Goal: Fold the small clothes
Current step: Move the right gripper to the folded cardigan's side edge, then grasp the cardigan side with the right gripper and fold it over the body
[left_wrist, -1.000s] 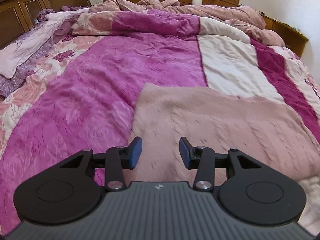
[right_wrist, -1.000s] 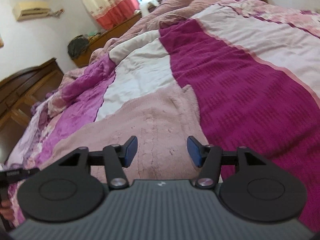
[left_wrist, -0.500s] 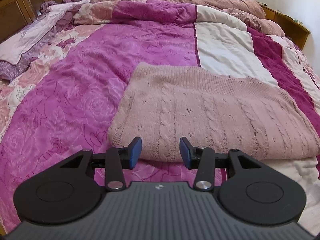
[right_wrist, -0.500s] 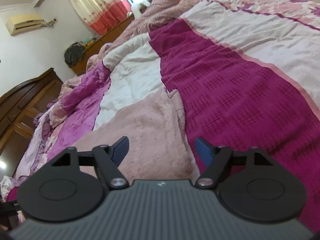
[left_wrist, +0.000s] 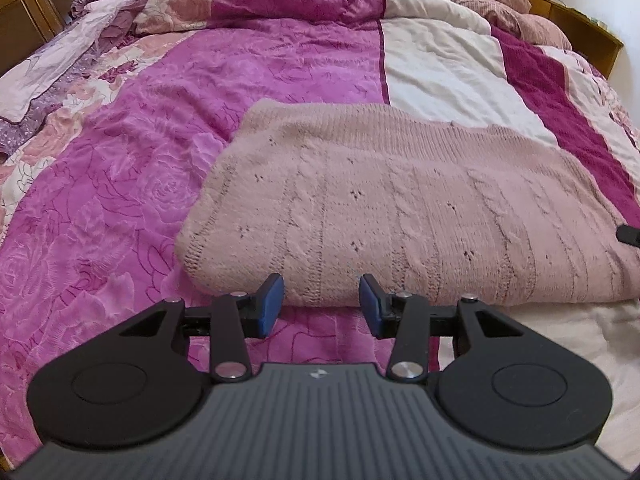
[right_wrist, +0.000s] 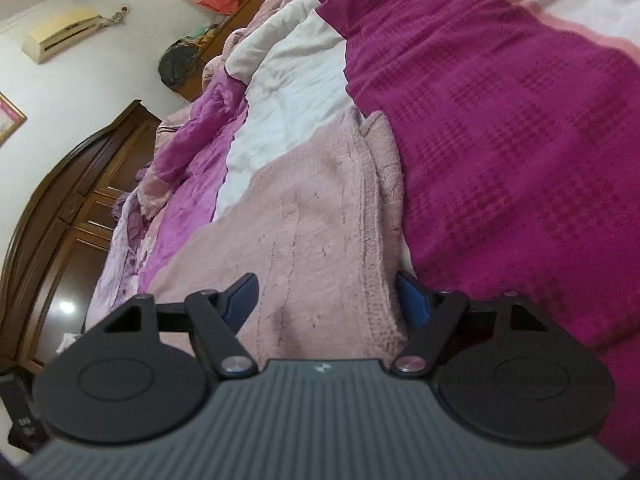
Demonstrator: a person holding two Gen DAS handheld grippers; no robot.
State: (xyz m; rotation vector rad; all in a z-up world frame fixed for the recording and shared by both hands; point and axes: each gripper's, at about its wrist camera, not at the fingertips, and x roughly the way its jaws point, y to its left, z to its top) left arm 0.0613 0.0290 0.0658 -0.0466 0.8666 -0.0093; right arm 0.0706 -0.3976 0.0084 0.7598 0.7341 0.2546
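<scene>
Soft, even daylight, left-wrist view sharp ahead of the jaws with faint shadow under the folded sweater [left_wrist: 400,208], right-wrist view tilted and smeared by motion blur beyond the jaws, glare spot on the wooden wardrobe [right_wrist: 66,305], fisheye bending toward every edge

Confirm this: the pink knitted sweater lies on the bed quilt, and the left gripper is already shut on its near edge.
Not quite. The left gripper is open, with nothing between its blue pads; the left wrist view shows them just short of the near edge. The pink knitted sweater does lie on the bed quilt.
</scene>
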